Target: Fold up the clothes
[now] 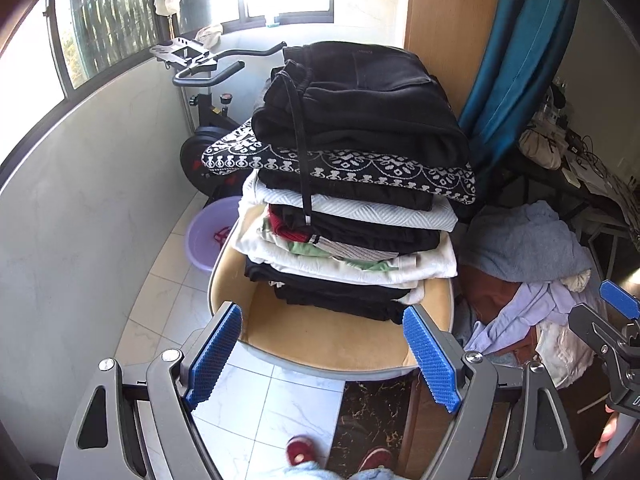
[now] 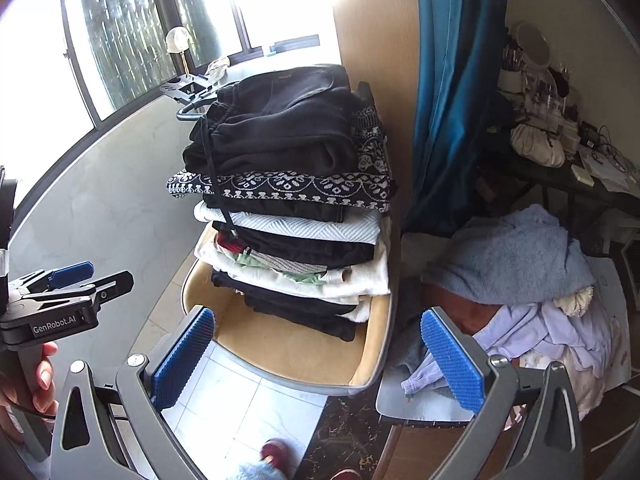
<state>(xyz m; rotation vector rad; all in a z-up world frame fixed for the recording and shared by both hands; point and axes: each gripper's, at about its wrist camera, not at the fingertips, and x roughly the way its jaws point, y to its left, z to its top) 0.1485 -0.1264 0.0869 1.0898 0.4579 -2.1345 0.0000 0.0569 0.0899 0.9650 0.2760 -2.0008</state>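
While both my left gripper (image 1: pixel 322 354) and right gripper (image 2: pixel 318 358) hang wide and empty, folded stack (image 1: pixel 352 184) fills the chair (image 1: pixel 320 344); unfolded heap (image 2: pixel 532 280) lies right, so I should pinch one garment's edge only.

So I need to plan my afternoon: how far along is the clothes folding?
Done: a tall stack of folded clothes sits on the tan chair. In hand: nothing; the left gripper and right gripper are both open and empty. Left: an unfolded heap of blue and lilac garments lies to the right of the chair. Most of it looks done, though how deep the heap goes is hidden.
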